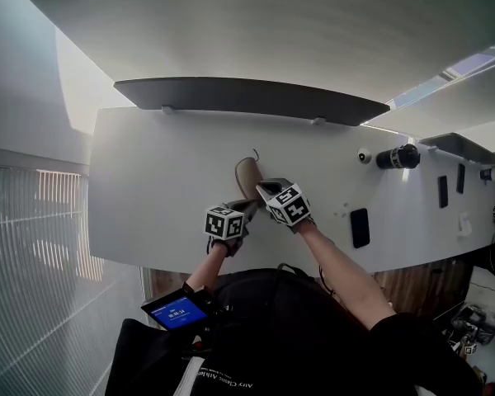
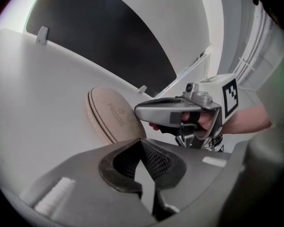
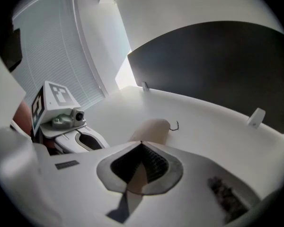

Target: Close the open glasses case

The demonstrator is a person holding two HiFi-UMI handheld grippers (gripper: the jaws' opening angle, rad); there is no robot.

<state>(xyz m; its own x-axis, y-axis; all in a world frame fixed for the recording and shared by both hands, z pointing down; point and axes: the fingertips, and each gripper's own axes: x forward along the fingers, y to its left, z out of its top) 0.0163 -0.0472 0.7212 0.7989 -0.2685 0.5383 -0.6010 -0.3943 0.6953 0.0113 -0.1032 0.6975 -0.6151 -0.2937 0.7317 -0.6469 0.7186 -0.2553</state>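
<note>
Nearest the lens, low in the head view, a small lit screen sits against dark clothing, and two forearms reach up-frame from there. Next come the tools, side by side at mid-frame over the white table. The left gripper is clenched tip to tip on nothing, with bare tabletop showing through its gap. The right gripper is likewise clenched, with tan showing beneath its jaws. Just beyond them lies the tan glasses case, at centre frame. Only the left gripper view shows its edge: the two shells meet along a thin seam, so I judge the closing done or nearly so, with at most a final press left. The right gripper view shows most plainly a thin dark cord beside the case. Farthest off, a dark panel borders the table.
</note>
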